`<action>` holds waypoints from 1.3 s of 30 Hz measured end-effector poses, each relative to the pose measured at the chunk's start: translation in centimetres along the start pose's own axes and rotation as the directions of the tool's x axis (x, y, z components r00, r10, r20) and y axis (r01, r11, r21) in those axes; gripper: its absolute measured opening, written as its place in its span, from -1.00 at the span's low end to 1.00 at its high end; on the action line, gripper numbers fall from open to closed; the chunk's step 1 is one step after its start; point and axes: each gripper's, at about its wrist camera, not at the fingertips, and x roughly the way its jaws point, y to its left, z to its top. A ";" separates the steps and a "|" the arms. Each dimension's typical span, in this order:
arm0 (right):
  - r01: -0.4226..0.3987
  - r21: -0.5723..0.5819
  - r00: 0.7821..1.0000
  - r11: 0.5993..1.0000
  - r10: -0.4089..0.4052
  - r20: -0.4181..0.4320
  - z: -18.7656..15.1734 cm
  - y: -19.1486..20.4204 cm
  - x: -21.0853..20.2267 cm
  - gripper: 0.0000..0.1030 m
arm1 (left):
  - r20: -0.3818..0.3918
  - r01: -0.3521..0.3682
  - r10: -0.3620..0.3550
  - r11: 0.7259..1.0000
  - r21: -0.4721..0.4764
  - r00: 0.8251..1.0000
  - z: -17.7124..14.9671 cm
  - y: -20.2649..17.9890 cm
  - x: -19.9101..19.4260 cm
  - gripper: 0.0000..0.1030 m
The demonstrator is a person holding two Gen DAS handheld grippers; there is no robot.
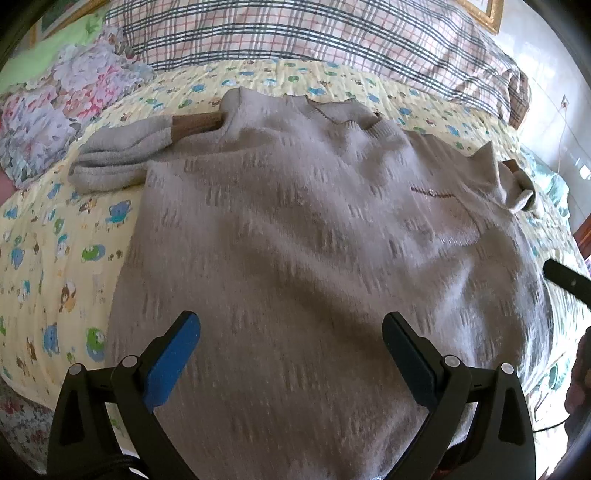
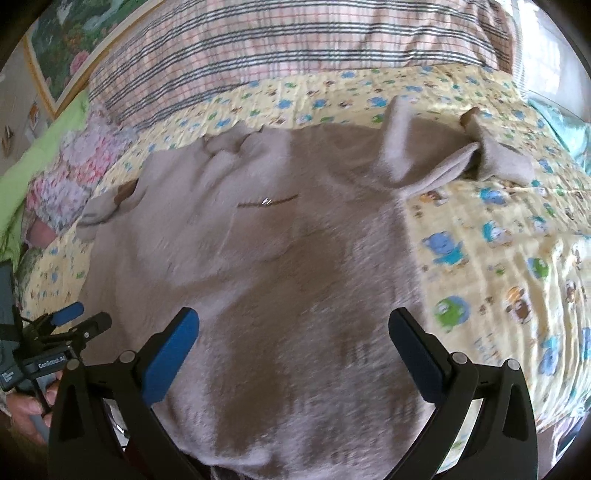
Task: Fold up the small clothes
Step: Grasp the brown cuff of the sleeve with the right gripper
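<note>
My left gripper point(image 1: 290, 354) and right gripper point(image 2: 293, 354) both gape wide above the sweater's hem, gripping nothing. The beige sweater point(image 1: 314, 229) lies flat on the yellow quilt point(image 1: 55, 236) — collar pointing away, toward the plaid pillow point(image 1: 295, 33), sleeves bunched at either shoulder.

I see one beige knit sweater point(image 1: 295, 240) spread flat, front up, on the bed, collar at the far end and hem nearest my cameras. A brown-trimmed chest pocket point(image 2: 266, 229) faces up. Its left-side sleeve point(image 1: 122, 158) is bunched, showing a brown band; the other sleeve point(image 2: 443, 166) lies crumpled.
</note>
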 end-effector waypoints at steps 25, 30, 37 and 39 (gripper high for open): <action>0.312 0.212 0.945 0.926 -0.326 0.033 16.4 -18.2 5.7 0.15 | 0.016 -0.017 0.017 0.999 0.034 1.000 12.6 -0.5 6.5 0.93; 0.300 0.218 0.951 0.929 -0.309 0.007 17.0 -20.6 7.6 -0.84 | -0.028 -0.025 0.026 0.999 0.030 0.999 13.5 -0.2 9.3 0.93; 0.275 0.330 0.929 0.903 -0.338 0.151 17.4 -24.0 2.4 -0.90 | -0.059 -0.021 0.023 0.999 0.036 0.998 13.0 0.1 10.5 0.93; 0.260 0.377 0.918 0.889 -0.349 0.189 17.6 -25.5 0.5 -0.91 | -0.057 -0.019 0.022 0.999 0.041 0.998 12.7 0.2 10.3 0.93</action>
